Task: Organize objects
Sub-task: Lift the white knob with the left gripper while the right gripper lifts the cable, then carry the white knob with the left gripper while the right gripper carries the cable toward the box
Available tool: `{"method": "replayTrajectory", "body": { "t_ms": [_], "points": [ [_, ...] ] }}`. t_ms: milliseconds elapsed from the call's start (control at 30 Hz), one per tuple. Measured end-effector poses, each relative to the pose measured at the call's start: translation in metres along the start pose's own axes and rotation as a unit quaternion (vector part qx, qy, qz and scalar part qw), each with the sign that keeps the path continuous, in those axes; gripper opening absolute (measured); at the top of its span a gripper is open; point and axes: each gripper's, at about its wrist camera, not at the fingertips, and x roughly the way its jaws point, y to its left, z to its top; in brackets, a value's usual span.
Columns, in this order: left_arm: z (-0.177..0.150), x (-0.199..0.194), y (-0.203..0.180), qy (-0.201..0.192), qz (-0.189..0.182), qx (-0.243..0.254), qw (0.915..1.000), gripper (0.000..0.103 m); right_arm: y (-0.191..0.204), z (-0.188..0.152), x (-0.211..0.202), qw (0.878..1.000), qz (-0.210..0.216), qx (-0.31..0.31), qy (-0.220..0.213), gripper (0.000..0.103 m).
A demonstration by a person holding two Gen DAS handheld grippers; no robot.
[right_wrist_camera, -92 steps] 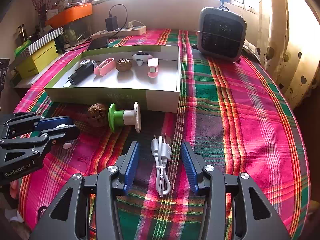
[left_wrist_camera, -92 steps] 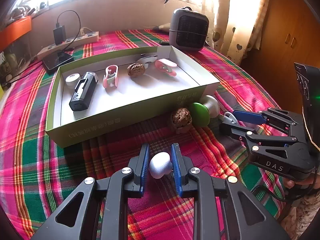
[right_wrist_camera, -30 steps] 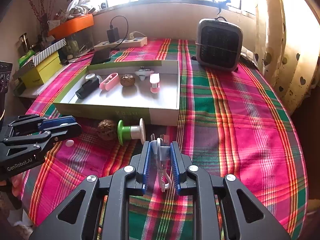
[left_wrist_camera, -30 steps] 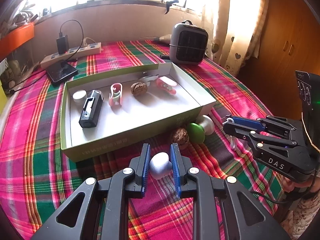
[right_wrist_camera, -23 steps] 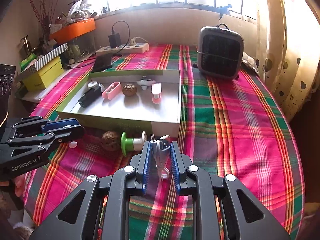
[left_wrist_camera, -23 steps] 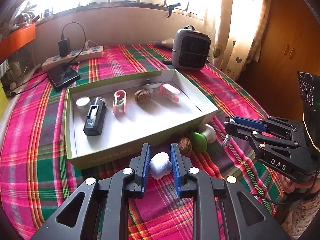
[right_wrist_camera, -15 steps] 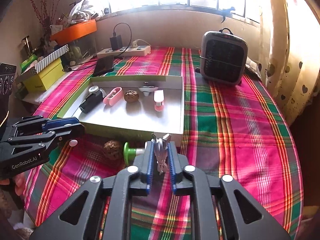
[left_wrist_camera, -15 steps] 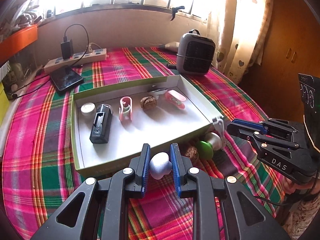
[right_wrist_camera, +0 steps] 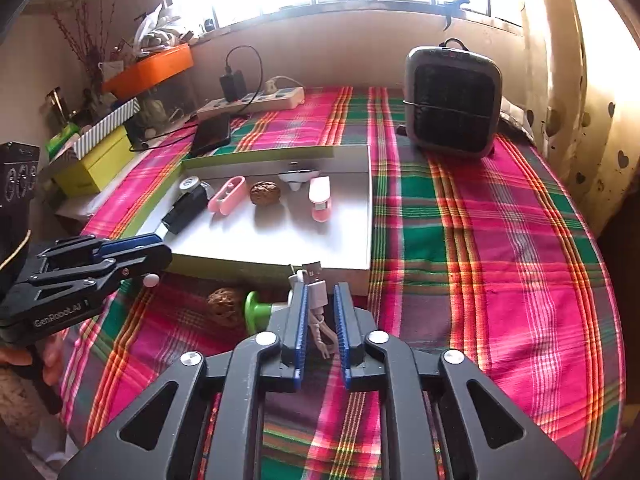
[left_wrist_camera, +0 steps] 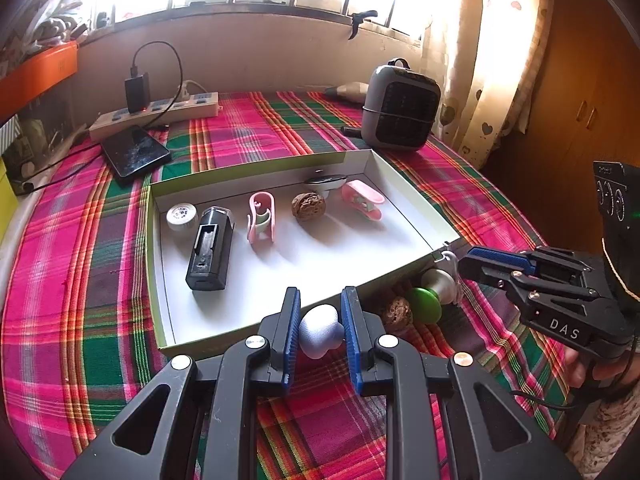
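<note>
My left gripper (left_wrist_camera: pixel 320 330) is shut on a small silver-white heart-shaped piece (left_wrist_camera: pixel 319 331), held above the near wall of the green-edged white box (left_wrist_camera: pixel 408 200). My right gripper (right_wrist_camera: pixel 320 318) is shut on a coiled white USB cable (right_wrist_camera: pixel 316 300), held above the cloth just short of the box's near right corner (right_wrist_camera: pixel 366 268). The box holds a black device (left_wrist_camera: pixel 210 250), a white round cap (left_wrist_camera: pixel 182 216), a pink clip (left_wrist_camera: pixel 262 216), a walnut (left_wrist_camera: pixel 308 206) and a pink stapler-like piece (left_wrist_camera: pixel 362 198). A second walnut (left_wrist_camera: pixel 396 310) and a green-and-white spool (left_wrist_camera: pixel 430 298) lie on the cloth outside the box.
A grey heater (right_wrist_camera: pixel 452 100) stands at the back right. A power strip with charger (left_wrist_camera: pixel 156 112) and a phone (left_wrist_camera: pixel 136 154) lie behind the box. A yellow box (right_wrist_camera: pixel 94 164) and orange tray (right_wrist_camera: pixel 148 68) sit at the left. The plaid cloth (right_wrist_camera: pixel 500 240) stretches to the right.
Both grippers rose and moved forward toward the box with their loads. Earlier the right gripper was open around the cable on the cloth; it has since shut on it and lifted it.
</note>
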Motion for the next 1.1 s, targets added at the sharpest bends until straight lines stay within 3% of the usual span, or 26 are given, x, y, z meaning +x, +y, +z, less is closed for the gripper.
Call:
{"method": "replayTrajectory", "body": {
  "t_ms": [67, 133, 200, 567, 767, 933, 1100],
  "points": [
    [0.000, 0.001, 0.000, 0.000, 0.000, 0.001, 1.0000, 0.019, 0.001, 0.000, 0.002, 1.000, 0.015, -0.001, 0.002, 0.019],
    [0.000, 0.001, 0.000, 0.000, 0.001, 0.000, 1.0000, 0.019, 0.002, -0.001, 0.005, 1.000, 0.018, 0.000, 0.004, 0.032],
    [-0.001, 0.002, -0.001, 0.000, 0.002, 0.001, 1.0000, 0.019, 0.002, -0.001, 0.007, 1.000, 0.020, 0.002, 0.006, 0.036],
    [-0.001, 0.002, -0.001, 0.000, 0.002, 0.000, 1.0000, 0.019, -0.016, -0.004, 0.010, 0.999, 0.024, 0.028, 0.008, 0.036],
    [-0.001, 0.002, -0.001, 0.000, 0.002, 0.000, 1.0000, 0.019, -0.016, -0.016, 0.010, 0.999, 0.014, -0.004, 0.029, 0.036],
    [-0.001, 0.002, -0.001, 0.000, 0.002, 0.003, 1.0000, 0.019, -0.023, -0.020, 0.008, 1.000, 0.018, 0.003, 0.025, 0.036],
    [-0.001, 0.003, -0.002, 0.000, 0.002, 0.003, 1.0000, 0.019, -0.037, -0.016, -0.002, 0.999, 0.024, 0.041, -0.006, 0.036]
  ]
}}
